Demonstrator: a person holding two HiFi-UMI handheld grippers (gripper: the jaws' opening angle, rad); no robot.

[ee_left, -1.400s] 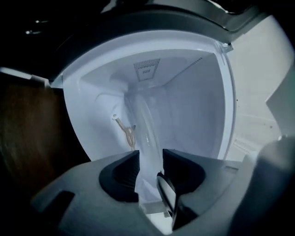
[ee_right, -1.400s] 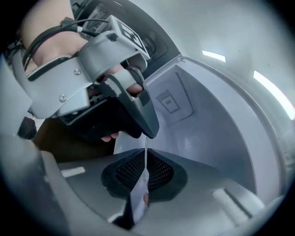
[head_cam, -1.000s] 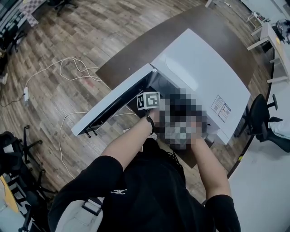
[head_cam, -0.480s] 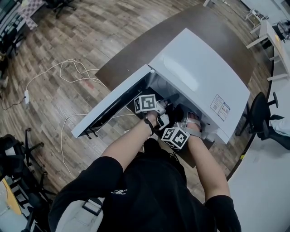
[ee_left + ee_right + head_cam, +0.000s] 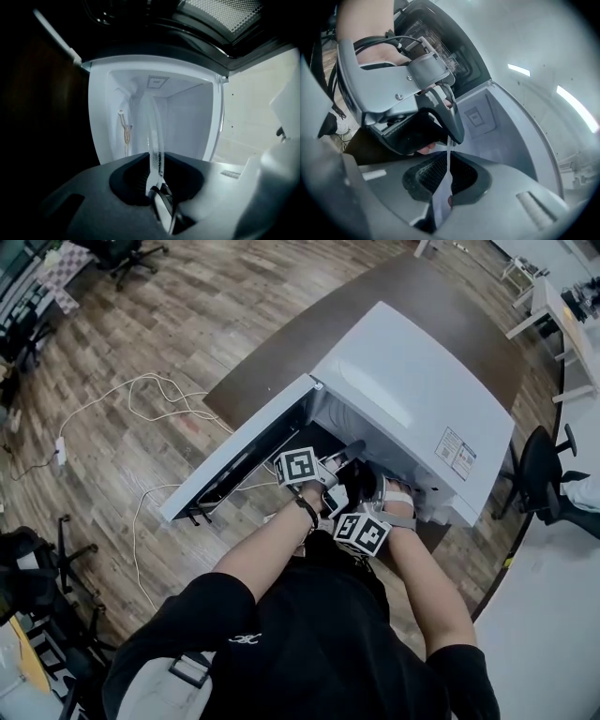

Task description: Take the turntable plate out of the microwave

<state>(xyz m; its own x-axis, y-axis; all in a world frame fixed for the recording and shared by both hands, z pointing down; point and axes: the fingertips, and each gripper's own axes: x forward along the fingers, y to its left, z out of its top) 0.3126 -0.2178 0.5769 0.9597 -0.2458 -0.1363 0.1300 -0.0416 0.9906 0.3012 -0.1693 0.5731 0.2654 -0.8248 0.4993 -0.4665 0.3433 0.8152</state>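
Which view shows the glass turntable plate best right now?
The left gripper view: the turntable plate stands edge-on, its clear rim running from the jaws into the microwave cavity. The right gripper view shows only a thin sliver of it between its jaws. In the head view, the person's hands hide it.

The head view looked steeply down from above at the open microwave (image 5: pixel 412 390). Both gripper views sat close at its mouth, facing into the white cavity (image 5: pixel 183 117), which they shared.
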